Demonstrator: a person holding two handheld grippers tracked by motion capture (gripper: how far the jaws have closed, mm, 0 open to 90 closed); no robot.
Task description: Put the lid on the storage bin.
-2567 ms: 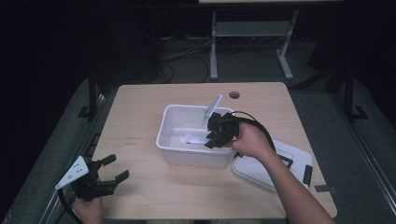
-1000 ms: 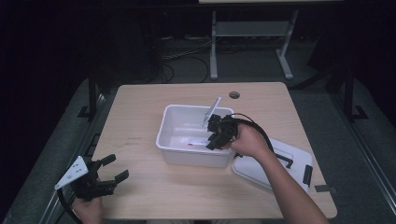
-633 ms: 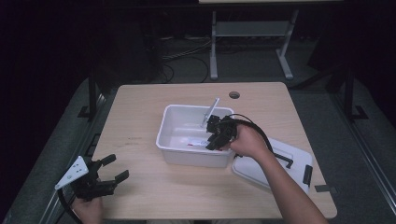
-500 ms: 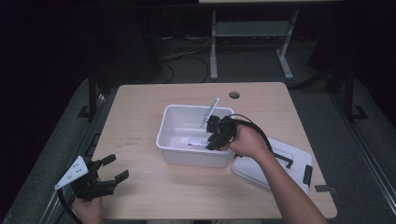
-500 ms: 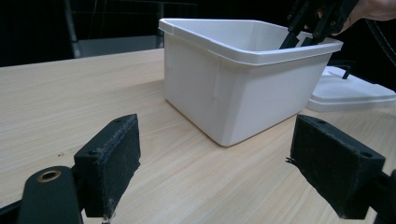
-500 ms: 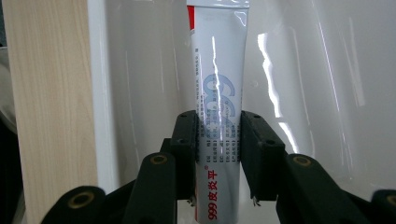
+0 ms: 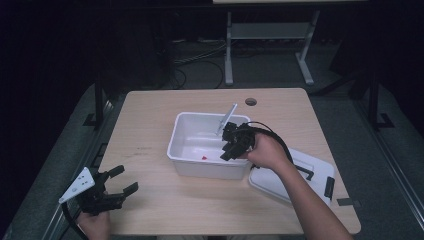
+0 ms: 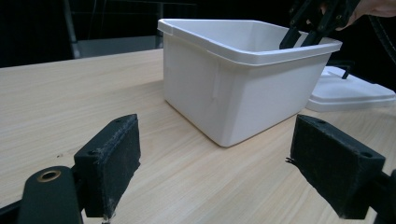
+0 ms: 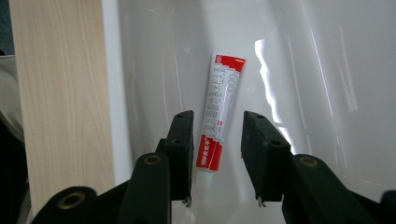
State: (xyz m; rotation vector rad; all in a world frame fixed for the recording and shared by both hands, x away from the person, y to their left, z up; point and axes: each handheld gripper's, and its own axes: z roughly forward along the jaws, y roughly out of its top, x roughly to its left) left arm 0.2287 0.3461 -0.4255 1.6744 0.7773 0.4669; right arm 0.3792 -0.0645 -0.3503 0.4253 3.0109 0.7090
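A white tube with red ends (image 9: 225, 79) lies on the floor of the white bin (image 7: 176, 137); from above it is a small red spot (image 7: 204, 157). My right gripper (image 9: 218, 116) reaches down into the bin (image 9: 154, 56), one jaw on each side of the tube. Its jaws have just been opening, and the pads stand clear of the tube. From above, the right gripper (image 7: 227, 150) is at the bin's right side. My left gripper (image 7: 125, 179) rests open and empty at the table's front left, pointing at the bin (image 8: 243, 88).
The bin's white lid (image 7: 300, 175) with black clasps lies on the table right of the bin, also seen as the lid (image 8: 350, 91) beyond it. A cable hole (image 7: 250, 101) is near the table's far edge. Bare wood lies between the left gripper (image 8: 217, 122) and the bin.
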